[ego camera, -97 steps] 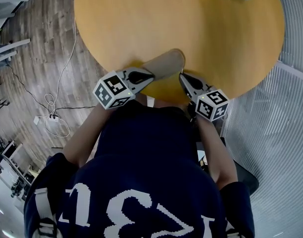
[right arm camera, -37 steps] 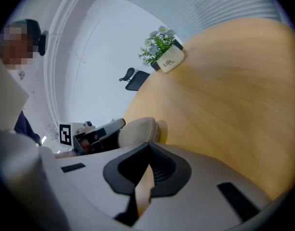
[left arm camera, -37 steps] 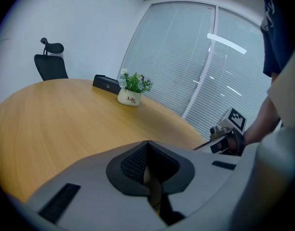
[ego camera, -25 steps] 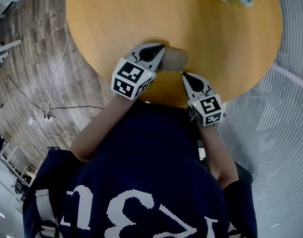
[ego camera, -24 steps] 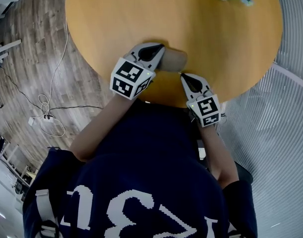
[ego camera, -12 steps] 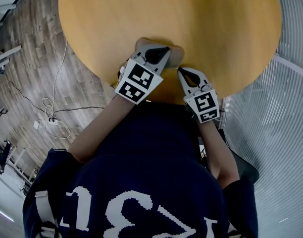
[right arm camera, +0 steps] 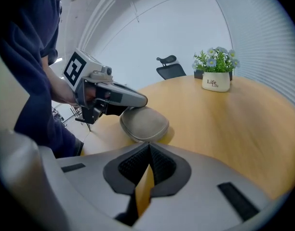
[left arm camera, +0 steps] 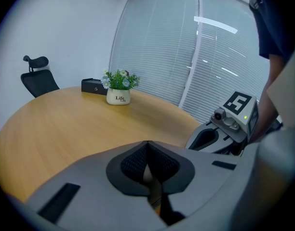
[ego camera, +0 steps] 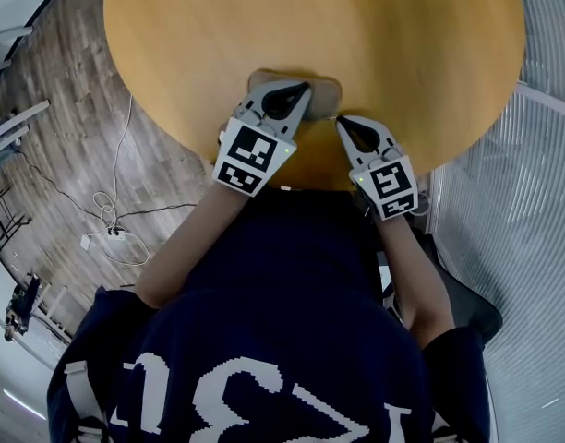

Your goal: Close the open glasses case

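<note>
A tan glasses case (ego camera: 321,90) lies near the front edge of the round wooden table (ego camera: 402,53). In the right gripper view the case (right arm camera: 145,123) shows a rounded end with its lid down. My left gripper (ego camera: 303,89) lies across the top of the case, jaws shut, its tip (right arm camera: 143,100) resting over the lid. In its own view the left gripper (left arm camera: 147,143) has its pads together, a sliver of tan showing below them. My right gripper (ego camera: 340,121) is shut and empty, just off the case's right end, its tip (right arm camera: 148,146) over bare table.
A white pot of flowers (left arm camera: 118,96) and a black box (left arm camera: 92,85) stand at the table's far side. An office chair (left arm camera: 36,78) is behind it, window blinds to the right. Cables (ego camera: 112,220) lie on the wood floor at left.
My left gripper has shifted slightly along the top of the case and rolled. The right gripper has stayed beside the case's right end.
</note>
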Demonstrator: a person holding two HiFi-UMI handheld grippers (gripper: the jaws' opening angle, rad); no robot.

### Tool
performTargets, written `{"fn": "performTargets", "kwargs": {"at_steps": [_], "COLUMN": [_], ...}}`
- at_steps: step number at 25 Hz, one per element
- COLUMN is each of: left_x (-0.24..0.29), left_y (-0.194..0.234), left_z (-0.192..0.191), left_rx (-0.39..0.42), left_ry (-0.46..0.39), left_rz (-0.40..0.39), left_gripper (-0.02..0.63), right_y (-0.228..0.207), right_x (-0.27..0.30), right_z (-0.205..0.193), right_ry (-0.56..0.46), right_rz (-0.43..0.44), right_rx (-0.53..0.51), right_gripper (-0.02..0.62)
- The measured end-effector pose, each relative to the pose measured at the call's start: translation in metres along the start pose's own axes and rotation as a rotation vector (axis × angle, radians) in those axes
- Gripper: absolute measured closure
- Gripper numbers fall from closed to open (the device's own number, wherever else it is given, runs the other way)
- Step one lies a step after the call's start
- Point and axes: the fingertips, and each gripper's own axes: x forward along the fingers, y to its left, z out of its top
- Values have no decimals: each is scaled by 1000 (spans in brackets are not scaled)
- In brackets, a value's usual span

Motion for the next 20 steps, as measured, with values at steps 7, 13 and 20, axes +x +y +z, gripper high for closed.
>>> {"fn": "performTargets", "kwargs": {"at_steps": [7, 13, 20], "left_x": [-1, -1, 3], "left_y": [10, 9, 10], "left_z": [5, 3, 1], "left_rx": [-69, -74, -94], "left_ry": [-24, -20, -19], "left_rz": [26, 26, 34], "left_gripper": [594, 594, 594], "right_y": [-22, -56, -66], "right_x": [4, 10, 55], "right_z": [11, 22, 56], "right_ry": [-43, -67, 35], "right_rz": [-63, -110, 100], "right_rx": [72, 50, -213], "right_gripper": [575, 574, 574]}}
